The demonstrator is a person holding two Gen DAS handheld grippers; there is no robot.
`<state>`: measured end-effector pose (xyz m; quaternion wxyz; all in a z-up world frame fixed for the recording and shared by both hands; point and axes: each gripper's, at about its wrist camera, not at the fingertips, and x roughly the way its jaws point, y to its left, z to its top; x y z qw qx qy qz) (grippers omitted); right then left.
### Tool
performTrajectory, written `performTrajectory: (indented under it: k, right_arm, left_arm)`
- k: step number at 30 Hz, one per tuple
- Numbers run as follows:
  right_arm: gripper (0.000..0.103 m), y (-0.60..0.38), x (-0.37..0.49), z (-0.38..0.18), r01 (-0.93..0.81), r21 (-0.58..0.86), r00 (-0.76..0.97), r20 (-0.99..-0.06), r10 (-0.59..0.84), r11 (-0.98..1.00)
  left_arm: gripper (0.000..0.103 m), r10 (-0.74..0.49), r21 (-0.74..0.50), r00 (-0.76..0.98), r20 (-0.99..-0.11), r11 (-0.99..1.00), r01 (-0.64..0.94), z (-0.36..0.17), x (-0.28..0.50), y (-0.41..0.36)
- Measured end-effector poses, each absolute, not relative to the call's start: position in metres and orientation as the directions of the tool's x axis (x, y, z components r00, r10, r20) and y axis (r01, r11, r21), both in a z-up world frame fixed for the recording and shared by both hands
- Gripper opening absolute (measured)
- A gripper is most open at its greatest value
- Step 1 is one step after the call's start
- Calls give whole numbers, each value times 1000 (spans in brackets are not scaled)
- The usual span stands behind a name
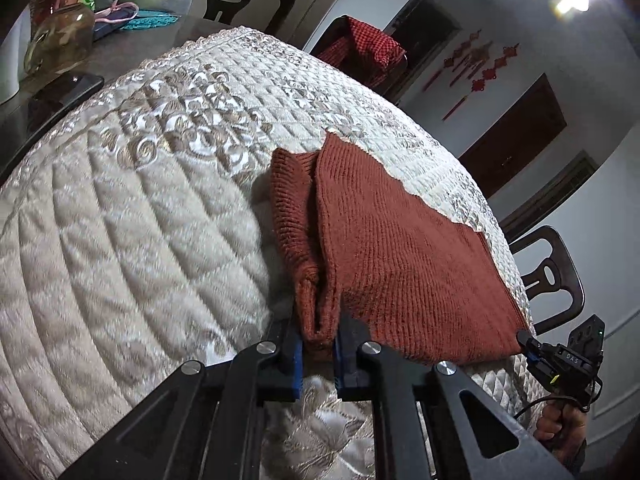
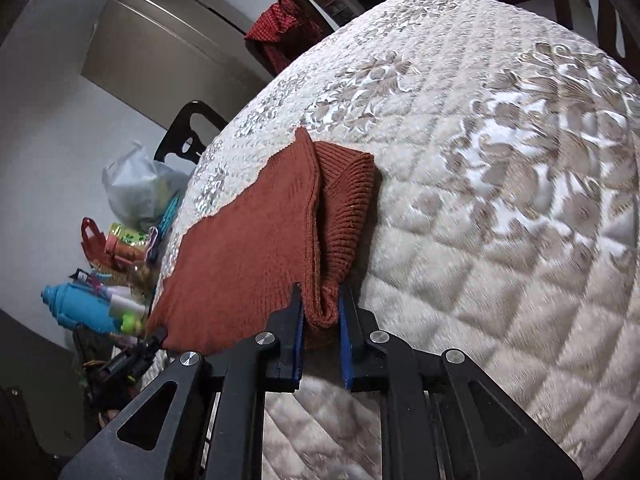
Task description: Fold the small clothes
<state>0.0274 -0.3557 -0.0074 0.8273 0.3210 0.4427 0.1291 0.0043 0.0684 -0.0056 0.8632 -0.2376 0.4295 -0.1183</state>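
A rust-red knitted garment [image 1: 392,248] lies stretched over the cream quilted table cover [image 1: 132,208]. My left gripper [image 1: 319,340] is shut on its near left corner, the bunched knit pinched between the blue pads. The right gripper [image 1: 532,346] shows at the garment's near right corner in the left wrist view. In the right wrist view the right gripper [image 2: 322,320] is shut on a bunched corner of the same garment [image 2: 244,256], with a ribbed part [image 2: 348,204] folded beside it. The left gripper [image 2: 154,340] appears at the far corner.
Dark chairs [image 1: 552,280] stand around the table, one draped with a red checked cloth [image 1: 364,46]. A glass jar [image 1: 60,40], a dark phone [image 1: 68,88] and a teal mat lie on the table's far left. Bottles, clips and a plastic bag [image 2: 136,188] crowd the left side.
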Motion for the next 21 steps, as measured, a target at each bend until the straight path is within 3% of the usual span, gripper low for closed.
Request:
performTrajectory:
  k: [5,11,16,21]
  right_arm:
    - [18,-358,26,-12,69,638,576,-653,491,767]
    - [22,-351,14,29,38,448,664,-680,313,893]
    - [21,-297,28,38,-128,390,667,-647,370,912]
    - [18,-229,51,24,-279,311,597,-685,418,908]
  left_arm:
    - [19,-387,-468,615,-687,883,34,-3,0,64]
    - [35,-322,-415,690,-648,909,34,24,-9,78]
    - [36,-322,-357,721,-613,927,111,44,7,56]
    - [36,-277,-229,698,-661,959,165,32,27,15]
